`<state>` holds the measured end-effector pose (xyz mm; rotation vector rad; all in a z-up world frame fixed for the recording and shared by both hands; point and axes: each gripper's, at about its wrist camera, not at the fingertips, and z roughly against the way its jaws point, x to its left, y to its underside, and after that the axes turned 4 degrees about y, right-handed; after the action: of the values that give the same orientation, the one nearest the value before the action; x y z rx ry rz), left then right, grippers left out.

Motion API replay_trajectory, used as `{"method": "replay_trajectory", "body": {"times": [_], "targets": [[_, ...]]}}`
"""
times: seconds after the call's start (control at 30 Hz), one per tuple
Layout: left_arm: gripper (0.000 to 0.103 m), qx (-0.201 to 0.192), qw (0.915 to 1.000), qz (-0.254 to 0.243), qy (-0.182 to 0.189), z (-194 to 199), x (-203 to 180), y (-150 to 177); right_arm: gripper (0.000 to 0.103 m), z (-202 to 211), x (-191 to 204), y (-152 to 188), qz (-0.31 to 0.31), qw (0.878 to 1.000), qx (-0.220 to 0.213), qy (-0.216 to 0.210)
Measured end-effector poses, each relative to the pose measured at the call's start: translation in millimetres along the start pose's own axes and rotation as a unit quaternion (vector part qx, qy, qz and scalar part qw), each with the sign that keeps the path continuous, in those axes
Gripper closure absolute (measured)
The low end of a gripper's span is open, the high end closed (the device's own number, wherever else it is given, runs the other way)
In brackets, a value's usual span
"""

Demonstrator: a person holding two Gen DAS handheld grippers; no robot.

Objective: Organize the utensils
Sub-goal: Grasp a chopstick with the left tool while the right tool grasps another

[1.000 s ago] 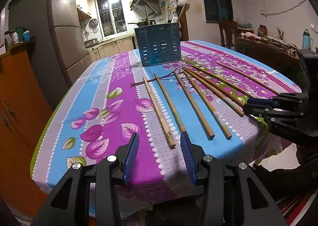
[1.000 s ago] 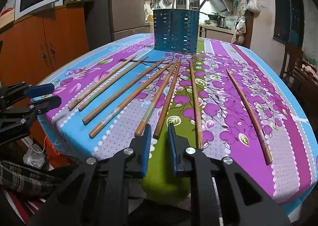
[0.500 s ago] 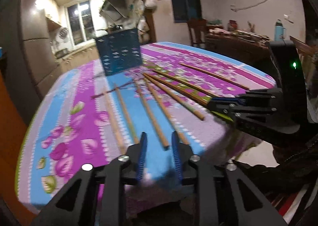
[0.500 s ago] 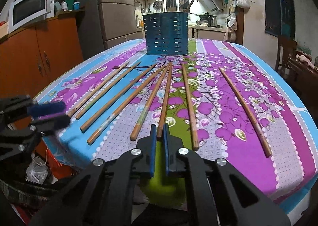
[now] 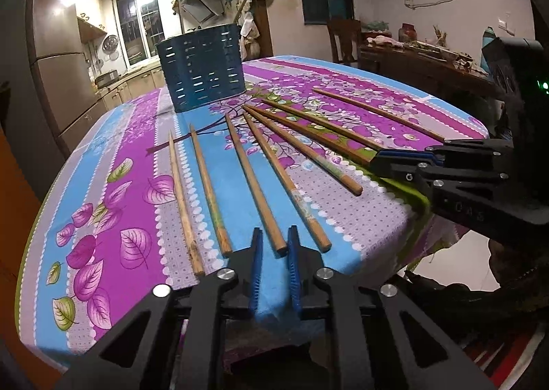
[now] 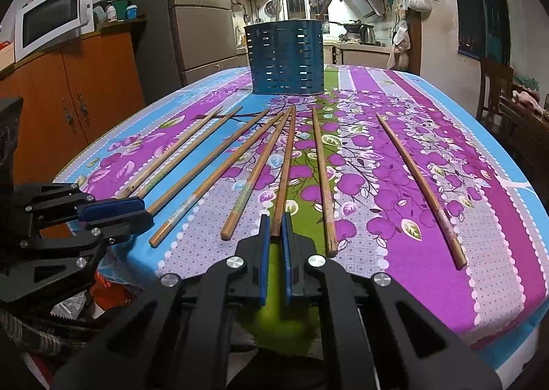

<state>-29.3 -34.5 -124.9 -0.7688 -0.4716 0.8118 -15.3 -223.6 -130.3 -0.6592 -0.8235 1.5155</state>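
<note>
Several wooden chopsticks lie fanned out on the flowered tablecloth point(image 5: 113, 191), thin ends toward a blue perforated utensil holder point(image 5: 202, 70) point(image 6: 286, 60) at the far side. My left gripper point(image 5: 274, 235) point(image 6: 145, 210) is at the near table edge. Its jaws are closing, with the thick end of the third chopstick from the left point(image 5: 255, 184) between the blue pads and a small gap on the left side. My right gripper point(image 6: 274, 221) point(image 5: 374, 160) is shut on the thick end of a middle chopstick point(image 6: 284, 170), which rests on the cloth.
An orange cabinet point(image 6: 82, 81) with a microwave point(image 6: 51, 21) stands left of the table, and a fridge point(image 6: 202, 12) behind it. A wooden chair point(image 5: 343, 39) and a cluttered side table point(image 5: 422, 60) stand to the right. The cloth hangs over the near edge below both grippers.
The left gripper slid right, from the two leftmost chopsticks to the third, and its jaws narrowed a lot. The right gripper's pads closed onto its chopstick end and stayed in place.
</note>
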Motion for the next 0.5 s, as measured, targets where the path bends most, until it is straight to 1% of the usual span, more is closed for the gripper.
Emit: {"method": "replay_trajectory", "body": {"times": [0.17,0.33,0.5], "targets": [[0.094,-0.012,0.9997,0.018,-0.013,2,5,0,0.098,1,0,-1,-0.001,1.0,-0.005,0.002],[0.095,-0.028,0.9989,0.026,-0.029,9,11,-5,0.098,4,-2,-5,-0.001,1.0,-0.012,0.005],[0.095,-0.045,0.9978,0.031,-0.039,19,18,-15,0.098,13,-5,-18,-0.001,0.999,-0.033,0.012]]}}
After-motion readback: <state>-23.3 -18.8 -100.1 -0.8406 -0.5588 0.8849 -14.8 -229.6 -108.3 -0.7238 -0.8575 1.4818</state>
